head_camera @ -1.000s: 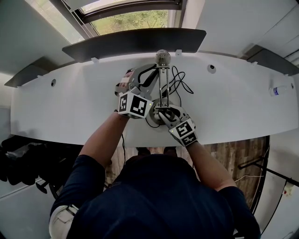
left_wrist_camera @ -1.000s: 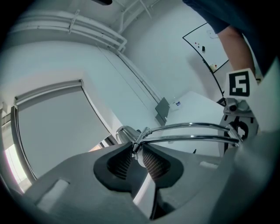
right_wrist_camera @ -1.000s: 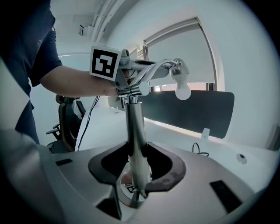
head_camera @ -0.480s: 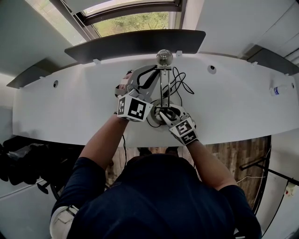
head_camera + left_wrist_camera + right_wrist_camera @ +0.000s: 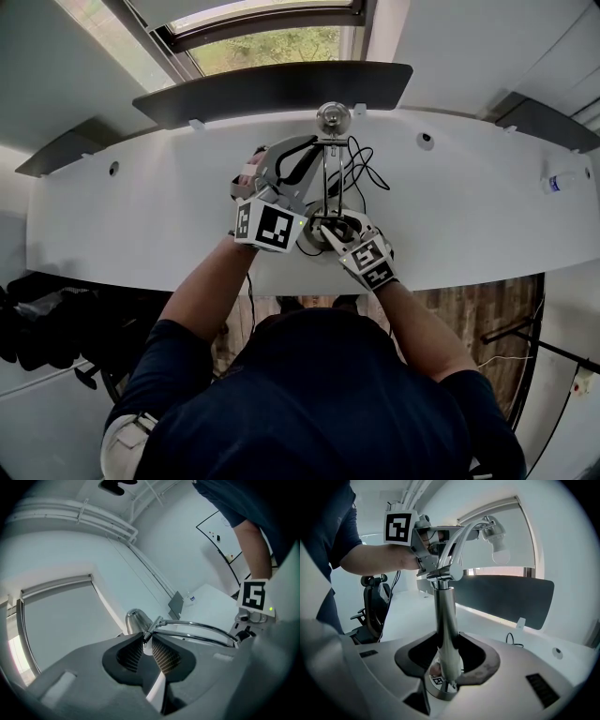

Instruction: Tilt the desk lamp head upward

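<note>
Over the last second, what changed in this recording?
The left claw, shut on the thin chrome lamp arm, swung its marker-cube end slightly toward the person; the rounded chrome lamp head shifted a little rightward in the head view. Nothing was gripped or released. The right claw stayed clamped on the upright chrome lamp post.

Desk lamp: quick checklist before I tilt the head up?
1. Right gripper clamped on lamp post: ok.
2. Left gripper pinching lamp arm by the head joint: ok.
3. Free space above lamp head: ok, nothing near it.
4. Cable slack: ok, loose loops on desk.
5. Lamp base flat on desk: cannot tell, right gripper covers most of it.
</note>
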Demonstrator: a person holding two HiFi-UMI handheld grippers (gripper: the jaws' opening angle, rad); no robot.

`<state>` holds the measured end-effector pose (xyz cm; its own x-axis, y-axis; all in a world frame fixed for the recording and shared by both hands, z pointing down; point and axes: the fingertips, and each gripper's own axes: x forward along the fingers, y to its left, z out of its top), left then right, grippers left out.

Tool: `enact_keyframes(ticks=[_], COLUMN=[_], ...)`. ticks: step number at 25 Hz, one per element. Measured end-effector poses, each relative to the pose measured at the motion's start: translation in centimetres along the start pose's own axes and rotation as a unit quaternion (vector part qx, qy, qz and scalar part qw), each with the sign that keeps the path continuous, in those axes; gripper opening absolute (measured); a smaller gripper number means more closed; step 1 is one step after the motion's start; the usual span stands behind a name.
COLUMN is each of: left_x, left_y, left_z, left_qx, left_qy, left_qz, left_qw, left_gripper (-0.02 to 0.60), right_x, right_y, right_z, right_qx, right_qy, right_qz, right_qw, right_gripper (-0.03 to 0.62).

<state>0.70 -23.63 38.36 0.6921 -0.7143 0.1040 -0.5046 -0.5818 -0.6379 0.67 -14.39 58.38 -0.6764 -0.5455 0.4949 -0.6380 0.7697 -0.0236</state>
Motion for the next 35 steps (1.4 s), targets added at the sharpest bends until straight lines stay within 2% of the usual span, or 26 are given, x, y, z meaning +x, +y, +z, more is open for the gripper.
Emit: enact_keyframes(ticks=[15, 20, 27, 32, 35], left_x=[-1.4, -1.3, -1.2, -1.5, -2.4], left_y=[0.3, 0.5, 0.4, 0.5, 0.9], left_z=[1.1, 0.4, 0.1, -0.1, -0.7], left_qx=[-0.005, 0.0, 0.0, 0.02, 0.005], left_qy=[-0.009, 0.008, 0.012, 0.018, 0.029], left_qz=[-0.001, 0.009, 0.008, 0.004, 0.008], left_qw=[0.9999, 0.9999, 0.9999, 0.9996, 0.9995], left_gripper=[0.06, 0.06, 0.061, 0.061, 0.061], right_x=[0.8, 0.9, 1.0, 0.8, 0.3], right_y=[0.0, -0.1, -0.2, -0.1, -0.1], right_z=[-0.2, -0.3, -0.3, 0.2, 1.1], right_qx=[-0.004, -0.008, -0.025, -0.053, -0.052], right_qy=[0.028, 0.03, 0.029, 0.02, 0.006], right_qz=[0.004, 0.007, -0.003, -0.012, -0.016], right_qw=[1.0, 0.999, 0.999, 0.998, 0.999], right_gripper=[0.141, 0.141, 0.144, 0.155, 0.163])
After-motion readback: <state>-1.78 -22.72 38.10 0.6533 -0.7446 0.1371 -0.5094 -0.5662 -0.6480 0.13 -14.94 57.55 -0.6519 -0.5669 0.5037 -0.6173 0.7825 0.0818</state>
